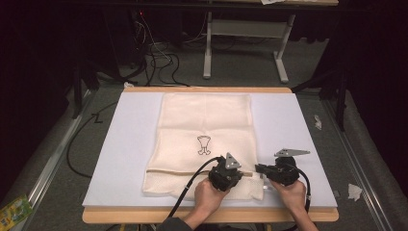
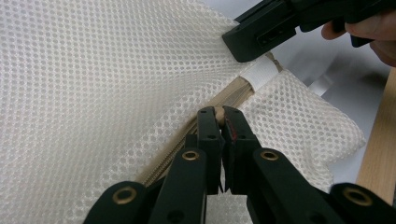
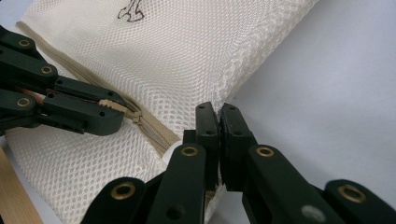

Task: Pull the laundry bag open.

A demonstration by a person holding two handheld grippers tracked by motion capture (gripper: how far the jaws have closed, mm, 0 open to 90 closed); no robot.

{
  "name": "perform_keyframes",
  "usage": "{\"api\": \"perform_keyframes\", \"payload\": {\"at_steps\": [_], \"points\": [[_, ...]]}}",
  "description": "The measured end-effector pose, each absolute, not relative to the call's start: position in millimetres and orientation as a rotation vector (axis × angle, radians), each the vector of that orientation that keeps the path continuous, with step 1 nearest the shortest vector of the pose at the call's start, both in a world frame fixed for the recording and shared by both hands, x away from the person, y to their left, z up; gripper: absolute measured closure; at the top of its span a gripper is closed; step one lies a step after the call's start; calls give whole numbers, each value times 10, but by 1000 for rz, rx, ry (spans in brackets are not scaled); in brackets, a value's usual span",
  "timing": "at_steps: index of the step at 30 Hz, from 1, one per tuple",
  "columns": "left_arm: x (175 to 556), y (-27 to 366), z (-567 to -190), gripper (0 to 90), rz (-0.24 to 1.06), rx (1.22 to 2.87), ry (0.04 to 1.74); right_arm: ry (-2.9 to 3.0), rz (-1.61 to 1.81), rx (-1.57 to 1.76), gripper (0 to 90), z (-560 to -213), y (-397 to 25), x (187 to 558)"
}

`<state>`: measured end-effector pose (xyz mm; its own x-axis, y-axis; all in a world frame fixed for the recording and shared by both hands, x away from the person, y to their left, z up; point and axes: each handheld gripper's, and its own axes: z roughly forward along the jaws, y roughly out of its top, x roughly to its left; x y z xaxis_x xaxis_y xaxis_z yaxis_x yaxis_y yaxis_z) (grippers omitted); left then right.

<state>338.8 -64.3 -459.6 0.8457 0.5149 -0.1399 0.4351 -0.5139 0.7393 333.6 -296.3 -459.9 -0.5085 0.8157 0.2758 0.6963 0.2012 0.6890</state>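
Note:
A cream mesh bag [image 1: 204, 130] with a small black drawing lies flat on the white board [image 1: 132, 144]. Its beige zipper [image 1: 178, 170] runs across the near end. My left gripper [image 1: 242, 173] is shut on the zipper pull [image 2: 218, 113] near the bag's right end. In the right gripper view the left gripper [image 3: 105, 112] pinches that pull [image 3: 111, 104]. My right gripper [image 1: 258, 168] is shut on the bag's right edge [image 3: 229, 79], just past the zipper's end. A white fabric tab [image 2: 261, 72] sits under the right gripper [image 2: 261, 35] in the left gripper view.
The board rests on a wooden table whose edge [image 1: 144, 215] shows at the front. Cables [image 1: 163, 62] and a table frame [image 1: 245, 29] stand on the floor beyond. A green packet [image 1: 14, 211] lies on the floor at the lower left.

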Motion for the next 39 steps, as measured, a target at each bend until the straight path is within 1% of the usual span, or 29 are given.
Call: {"api": "perform_keyframes", "payload": {"at_steps": [15,37,39], "points": [[3429,-592,-4611,871,89,2162,696,2316,1174,1459,888,-4581,-2952,3381],[3433,-528,-4594,871,91,2164,698,2318,1206,1451,888,-4583,-2938,3398],[3450,-472,-4590,871,95,2158,713,2310,1204,1460,888,-4580,-2946,3389]]}}
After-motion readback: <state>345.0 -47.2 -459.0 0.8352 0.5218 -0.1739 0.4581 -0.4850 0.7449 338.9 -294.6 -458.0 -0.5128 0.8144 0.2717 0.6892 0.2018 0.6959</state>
